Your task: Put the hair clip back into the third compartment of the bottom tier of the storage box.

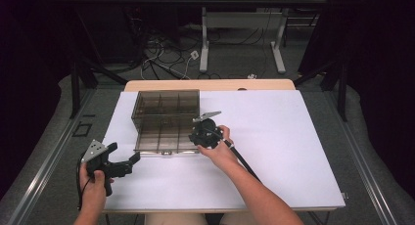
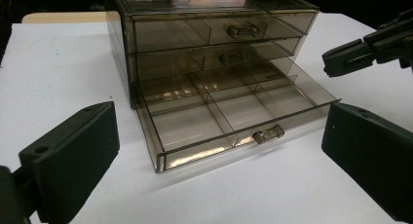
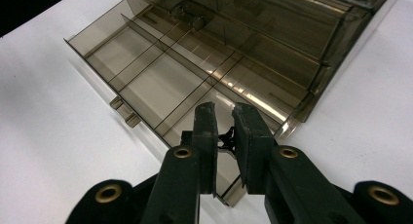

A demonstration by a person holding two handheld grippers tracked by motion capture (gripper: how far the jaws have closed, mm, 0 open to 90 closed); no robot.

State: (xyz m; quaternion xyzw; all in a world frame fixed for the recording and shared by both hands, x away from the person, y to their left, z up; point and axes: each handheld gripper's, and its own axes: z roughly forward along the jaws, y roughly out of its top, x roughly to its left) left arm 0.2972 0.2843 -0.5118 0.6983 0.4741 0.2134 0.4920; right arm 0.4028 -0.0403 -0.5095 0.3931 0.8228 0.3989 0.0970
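A smoky see-through drawer cabinet (image 1: 166,105) stands on the white table, with its bottom drawer (image 2: 219,112) pulled out. The drawer is split into compartments that look empty, and it has a small handle (image 2: 269,134) at the front. My right gripper (image 3: 224,109) hovers over the drawer's right front corner (image 1: 195,137). Its jaws are almost together on a small black object (image 3: 227,136). My left gripper (image 1: 125,151) is held wide open to the left front of the cabinet, facing the drawer (image 2: 216,131) with nothing between its jaws.
The two upper drawers (image 2: 214,31) are closed. The white table top (image 1: 284,137) spreads wide to the right of the cabinet and in front of it. On the floor beyond the table lie cables (image 1: 166,58), near another desk's legs (image 1: 204,44).
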